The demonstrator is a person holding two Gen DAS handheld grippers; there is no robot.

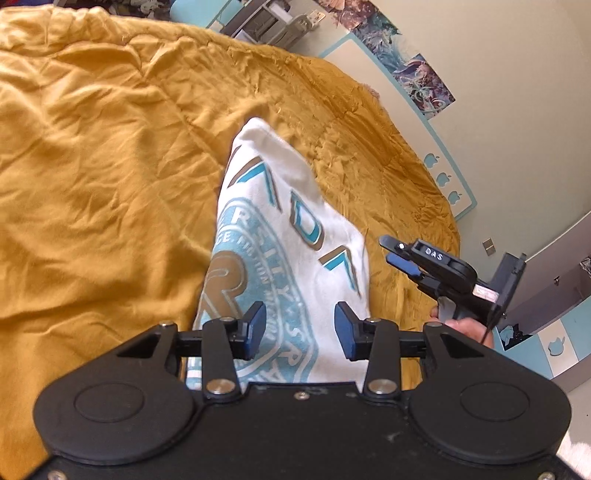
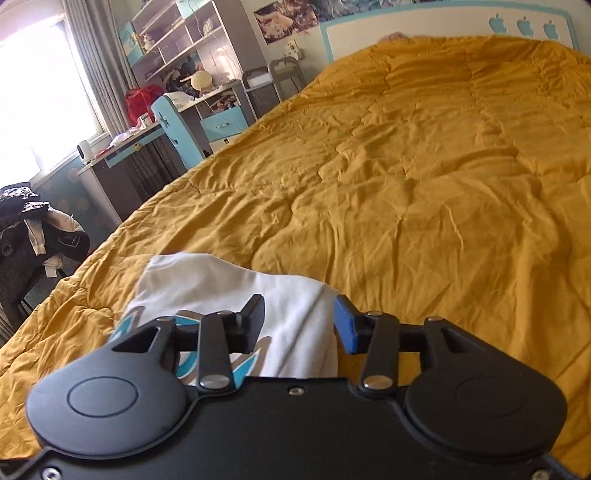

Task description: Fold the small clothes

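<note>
Garment: white T-shirt (image 1: 291, 236) with teal and tan printed lettering and a round emblem, lying on the mustard-yellow quilt (image 1: 92, 177); folded into a long narrow shape, running away from the left wrist camera toward the far side of the bed.
Garment in right view: same white T-shirt (image 2: 236, 284), one white folded end bunched up just ahead of the fingers, teal print showing at the lower left edge.
Left gripper (image 1: 300, 330): above the near end of the shirt, over the round emblem; fingers spread wide, blue pads (image 1: 345, 332) apart with printed cloth visible between them; nothing pinched.
Right gripper (image 2: 300, 325): low over the shirt's near edge; fingers parted wide, white fabric seen through the gap, no cloth clamped; contact with the cloth not clear.
Right gripper in left view (image 1: 436, 269): held to the right of the shirt, over the quilt, a bit of the person's hand (image 1: 461, 326) on the handle; fingers seen side-on, gap hard to read there.
Quilt: wrinkled, covering the whole bed (image 2: 424, 177).
Headboard (image 2: 443, 33): white with a teal border and three teal apple shapes, at the far end of the bed.
Beside the bed: desk (image 2: 122, 162) with teal drawers and shelves under a bright window; dark clothes heaped on a chair (image 2: 33, 229) at the left.
</note>
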